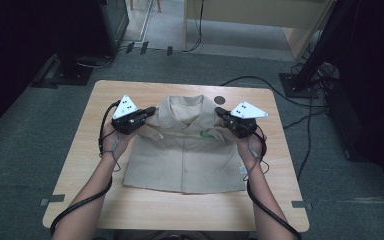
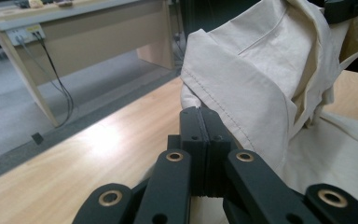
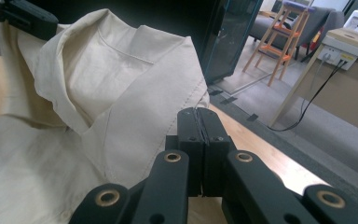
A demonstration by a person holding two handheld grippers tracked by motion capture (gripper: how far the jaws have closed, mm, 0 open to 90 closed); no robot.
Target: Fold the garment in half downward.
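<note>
A beige button-up shirt (image 1: 185, 150) lies front-up on the wooden table (image 1: 95, 165), collar at the far side. My left gripper (image 1: 150, 111) is shut on the shirt's left shoulder edge, and my right gripper (image 1: 219, 112) is shut on the right shoulder edge. In the left gripper view the closed jaws (image 2: 199, 112) pinch a seam of the shirt (image 2: 261, 70), which rises off the table in folds; the other gripper (image 2: 349, 9) holds the far corner. In the right gripper view the closed jaws (image 3: 199, 114) pinch the cloth (image 3: 121, 79), with the left gripper (image 3: 23, 16) at the top left.
A small dark round mark (image 1: 219, 99) sits on the table behind the collar. Black stands and cables (image 1: 300, 80) crowd the floor at the right, and another stand (image 1: 70, 70) is at the left. A light wooden desk (image 2: 74, 37) stands beyond the table.
</note>
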